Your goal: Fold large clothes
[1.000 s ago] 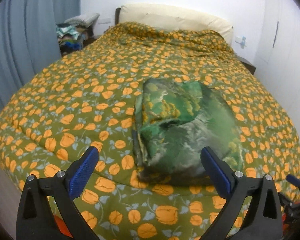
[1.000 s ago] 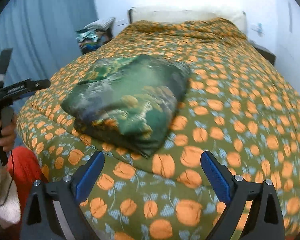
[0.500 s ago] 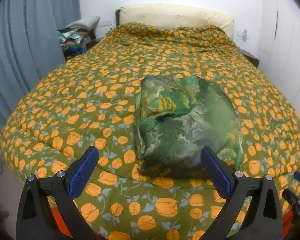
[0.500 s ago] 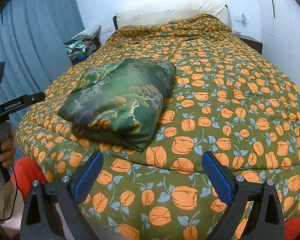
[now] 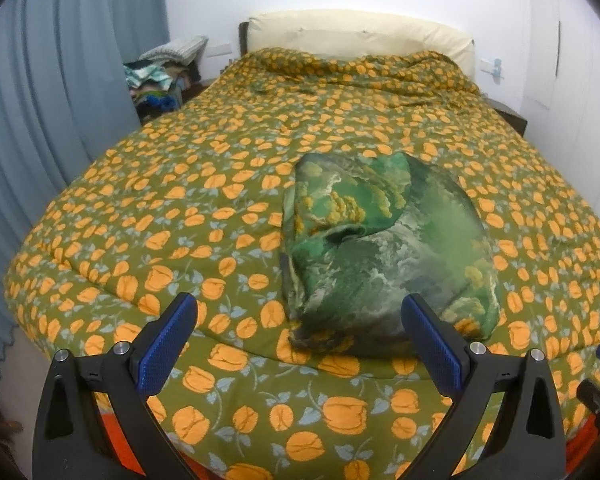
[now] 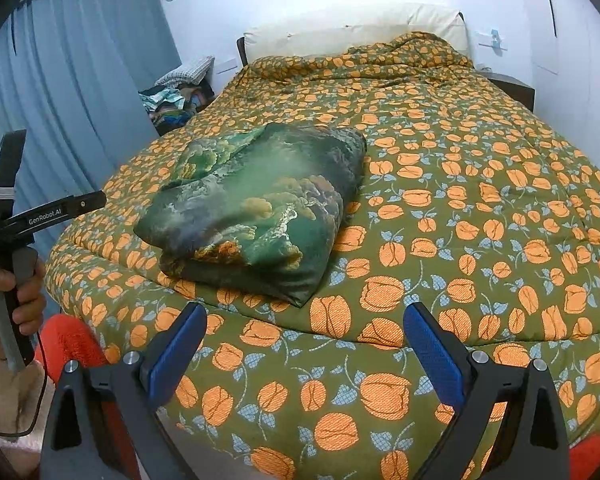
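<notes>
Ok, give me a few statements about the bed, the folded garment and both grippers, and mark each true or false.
1. The green garment lies folded in a compact bundle on the bed. True.
2. The left gripper is shut on the garment. False: its fingers are spread apart, holding nothing.
3. The right gripper is open and clear of the garment. True.
4. The bedspread is plain white. False: it is olive with orange flowers.
5. A pile of clothes sits beside the head of the bed, by the curtain. True.
</notes>
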Demonstrator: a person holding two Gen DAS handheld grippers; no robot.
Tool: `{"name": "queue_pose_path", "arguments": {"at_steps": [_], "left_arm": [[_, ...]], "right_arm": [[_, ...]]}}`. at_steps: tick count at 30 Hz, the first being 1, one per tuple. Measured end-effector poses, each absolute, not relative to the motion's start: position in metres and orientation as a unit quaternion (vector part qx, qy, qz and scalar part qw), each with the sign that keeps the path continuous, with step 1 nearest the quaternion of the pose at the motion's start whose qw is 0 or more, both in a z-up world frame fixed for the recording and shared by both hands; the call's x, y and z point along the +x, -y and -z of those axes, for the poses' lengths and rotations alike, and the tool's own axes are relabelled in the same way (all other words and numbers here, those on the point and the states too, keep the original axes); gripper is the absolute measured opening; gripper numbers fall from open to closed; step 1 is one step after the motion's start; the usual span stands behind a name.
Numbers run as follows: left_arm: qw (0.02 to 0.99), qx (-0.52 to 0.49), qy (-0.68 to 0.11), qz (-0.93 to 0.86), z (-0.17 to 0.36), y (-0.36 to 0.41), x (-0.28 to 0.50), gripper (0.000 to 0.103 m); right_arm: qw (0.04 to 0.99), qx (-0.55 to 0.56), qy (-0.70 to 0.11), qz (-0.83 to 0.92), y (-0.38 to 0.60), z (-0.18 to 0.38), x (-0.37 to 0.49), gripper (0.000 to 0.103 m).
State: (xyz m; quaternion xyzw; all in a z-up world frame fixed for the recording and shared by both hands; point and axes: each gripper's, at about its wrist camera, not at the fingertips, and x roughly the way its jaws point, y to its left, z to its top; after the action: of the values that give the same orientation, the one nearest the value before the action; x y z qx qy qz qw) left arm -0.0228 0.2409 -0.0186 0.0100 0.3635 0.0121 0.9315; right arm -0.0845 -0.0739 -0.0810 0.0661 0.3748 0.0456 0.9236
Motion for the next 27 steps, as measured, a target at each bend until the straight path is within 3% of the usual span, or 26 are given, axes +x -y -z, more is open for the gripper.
{"name": "queue_pose_path", "arguments": {"at_steps": [27], "left_arm": [[0.929,0.019,-0.37,-0.016,0.0288,-0.2423,-0.0187,0.102]], "right_arm": [[0.918,0.072,-0.387,-0.05,0.0663,0.0861,-0.0792,0.098]]}}
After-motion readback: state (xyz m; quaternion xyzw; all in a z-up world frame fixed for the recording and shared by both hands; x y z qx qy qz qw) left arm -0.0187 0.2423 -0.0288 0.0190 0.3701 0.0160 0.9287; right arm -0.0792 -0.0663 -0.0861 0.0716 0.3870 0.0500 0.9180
